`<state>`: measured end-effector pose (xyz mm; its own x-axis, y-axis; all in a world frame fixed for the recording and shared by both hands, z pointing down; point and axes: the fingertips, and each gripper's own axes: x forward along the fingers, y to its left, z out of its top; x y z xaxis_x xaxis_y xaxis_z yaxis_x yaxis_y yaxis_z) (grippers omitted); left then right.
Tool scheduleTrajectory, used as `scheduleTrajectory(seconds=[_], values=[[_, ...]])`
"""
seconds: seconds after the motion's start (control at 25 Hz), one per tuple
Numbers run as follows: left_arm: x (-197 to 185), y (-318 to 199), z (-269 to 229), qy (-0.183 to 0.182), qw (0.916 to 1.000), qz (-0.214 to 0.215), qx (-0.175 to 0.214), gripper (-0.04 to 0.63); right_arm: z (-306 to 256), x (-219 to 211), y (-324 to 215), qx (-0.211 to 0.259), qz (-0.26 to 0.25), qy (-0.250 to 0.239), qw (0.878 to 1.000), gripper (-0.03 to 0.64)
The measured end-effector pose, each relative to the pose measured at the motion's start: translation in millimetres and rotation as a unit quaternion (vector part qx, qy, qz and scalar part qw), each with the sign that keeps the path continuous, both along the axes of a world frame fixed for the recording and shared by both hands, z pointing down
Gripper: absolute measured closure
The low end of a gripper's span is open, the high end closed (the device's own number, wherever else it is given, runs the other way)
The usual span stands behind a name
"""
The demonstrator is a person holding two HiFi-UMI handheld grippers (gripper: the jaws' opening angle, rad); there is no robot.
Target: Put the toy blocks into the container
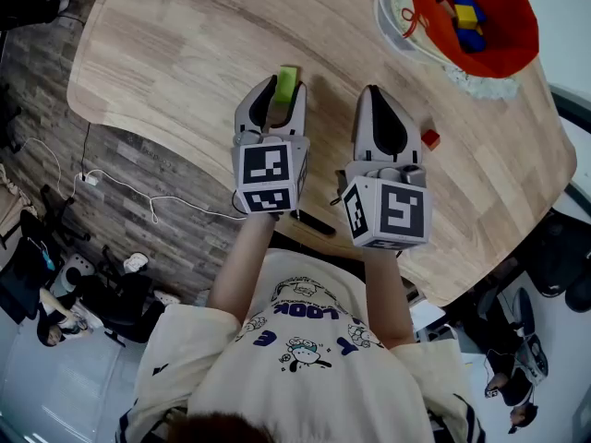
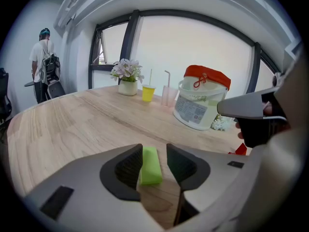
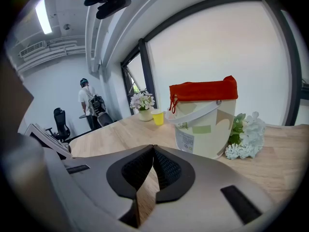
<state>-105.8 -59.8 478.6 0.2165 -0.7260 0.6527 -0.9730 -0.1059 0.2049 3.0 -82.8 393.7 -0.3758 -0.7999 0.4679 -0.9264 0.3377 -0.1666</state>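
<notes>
I'm in a cream T-shirt [image 1: 305,358] with dark cartoon print; my left gripper [image 2: 153,151] and right gripper [image 3: 153,149] are pale grey, with black ribbed pads [image 2: 126,166] and black-and-white marker cubes [image 1: 268,175].

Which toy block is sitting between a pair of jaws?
The green block, on the table between the open jaws of the left gripper. The red block lies beside the right gripper, outside its shut jaws; the rest sit in the container.

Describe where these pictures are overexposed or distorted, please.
Left gripper view: the window is washed out white and its frame bows, fisheye-style; the green block is sharp. Right gripper view: same white window glare, dark corners. Head view: even light, no glare on the table.
</notes>
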Motion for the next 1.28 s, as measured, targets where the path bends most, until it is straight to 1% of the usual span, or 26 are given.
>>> scheduleTrajectory(seconds=[0.4,0.76,1.0,1.28], values=[[1,-2,9,-0.007,0.9999,-0.007,-0.011,0.422,6,4,-3,-0.006,0.005,-0.007,1.0,0.614],[-3,-6,7,-0.024,0.9996,-0.014,-0.002,0.422,10,7,-4,-0.011,0.007,-0.009,1.0,0.614],[-3,-4,14,-0.023,0.9995,-0.013,-0.016,0.422,10,7,-6,-0.01,0.005,-0.007,1.0,0.614],[-3,-3,22,-0.036,0.9989,-0.013,-0.029,0.422,13,9,-5,-0.013,0.013,-0.009,1.0,0.614]])
